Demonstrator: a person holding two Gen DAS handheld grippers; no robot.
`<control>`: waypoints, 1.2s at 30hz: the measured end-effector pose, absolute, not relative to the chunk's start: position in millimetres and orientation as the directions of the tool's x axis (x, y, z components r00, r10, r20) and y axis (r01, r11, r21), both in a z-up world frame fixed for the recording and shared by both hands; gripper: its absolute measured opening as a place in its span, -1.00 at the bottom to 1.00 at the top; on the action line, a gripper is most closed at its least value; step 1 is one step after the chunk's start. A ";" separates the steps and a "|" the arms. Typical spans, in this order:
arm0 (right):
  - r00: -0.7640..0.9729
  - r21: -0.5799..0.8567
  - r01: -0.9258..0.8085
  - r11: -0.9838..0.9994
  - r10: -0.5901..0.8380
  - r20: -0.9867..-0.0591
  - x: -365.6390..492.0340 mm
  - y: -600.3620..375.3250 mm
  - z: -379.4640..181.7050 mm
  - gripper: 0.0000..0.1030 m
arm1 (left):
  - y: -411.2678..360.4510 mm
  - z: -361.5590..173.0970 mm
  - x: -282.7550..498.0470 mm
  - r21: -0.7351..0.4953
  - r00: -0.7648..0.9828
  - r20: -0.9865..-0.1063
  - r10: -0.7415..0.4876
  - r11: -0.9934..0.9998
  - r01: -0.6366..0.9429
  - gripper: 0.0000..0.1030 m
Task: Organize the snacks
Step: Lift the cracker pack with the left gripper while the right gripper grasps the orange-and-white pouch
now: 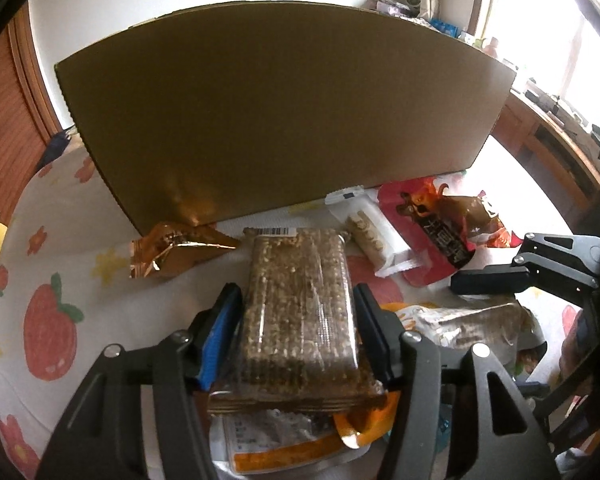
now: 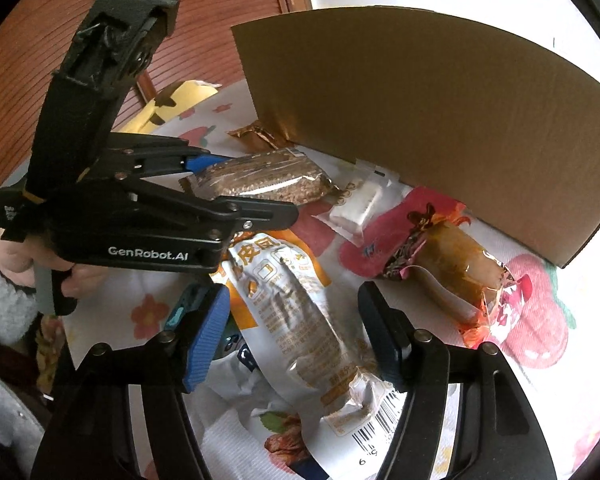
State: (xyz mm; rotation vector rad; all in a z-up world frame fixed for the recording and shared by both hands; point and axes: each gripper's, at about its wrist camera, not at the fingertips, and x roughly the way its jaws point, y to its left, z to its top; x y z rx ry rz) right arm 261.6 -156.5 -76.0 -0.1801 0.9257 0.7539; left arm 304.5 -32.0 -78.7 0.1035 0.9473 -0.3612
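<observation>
My left gripper (image 1: 296,312) is shut on a clear-wrapped brown grain bar (image 1: 300,300), held above the table; it also shows in the right wrist view (image 2: 260,182) between the left gripper's fingers (image 2: 276,212). My right gripper (image 2: 292,328) is open, its fingers either side of a white and orange snack pouch (image 2: 300,312) without touching it. A brown cardboard box (image 1: 276,108) stands behind the snacks, also in the right wrist view (image 2: 440,120). The right gripper's fingers (image 1: 488,280) show at the right of the left wrist view.
On the fruit-print tablecloth (image 1: 52,320) lie a gold foil packet (image 1: 180,252), a white wafer packet (image 1: 372,236), a red packet (image 1: 432,216) and a red-wrapped sausage snack (image 2: 460,264). A wooden door (image 2: 80,40) is at the left. A yellow item (image 2: 172,104) lies near it.
</observation>
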 end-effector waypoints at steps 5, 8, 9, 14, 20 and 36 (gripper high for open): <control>0.371 0.170 -0.656 0.735 0.510 -0.776 259.7 -158.4 -74.9 0.32 | -30.1 -78.5 304.7 -0.082 0.532 -0.802 -0.271 0.933 0.351 0.04; 0.369 0.170 -0.657 0.734 0.511 -0.776 260.3 -158.4 -75.1 0.32 | -31.3 -76.8 298.6 -0.046 0.537 -0.804 -0.254 0.928 0.371 -0.07; 0.370 0.170 -0.657 0.734 0.511 -0.776 260.2 -158.5 -75.1 0.32 | -33.2 -76.3 297.1 -0.040 0.540 -0.804 -0.250 0.928 0.371 -0.09; 0.367 0.175 -0.657 0.733 0.514 -0.775 259.9 -159.7 -74.5 0.32 | -31.3 -68.4 288.6 -0.039 0.549 -0.796 -0.255 0.926 0.375 -0.11; 0.371 0.165 -0.657 0.736 0.506 -0.779 260.8 -158.6 -75.1 0.32 | -17.3 -53.8 271.2 -0.087 0.579 -0.760 -0.295 0.929 0.359 -0.11; 0.350 0.011 -0.687 0.727 0.344 -0.871 268.5 -120.8 -73.4 0.13 | 8.1 -30.2 232.7 -0.145 0.646 -0.688 -0.332 0.934 0.325 -0.11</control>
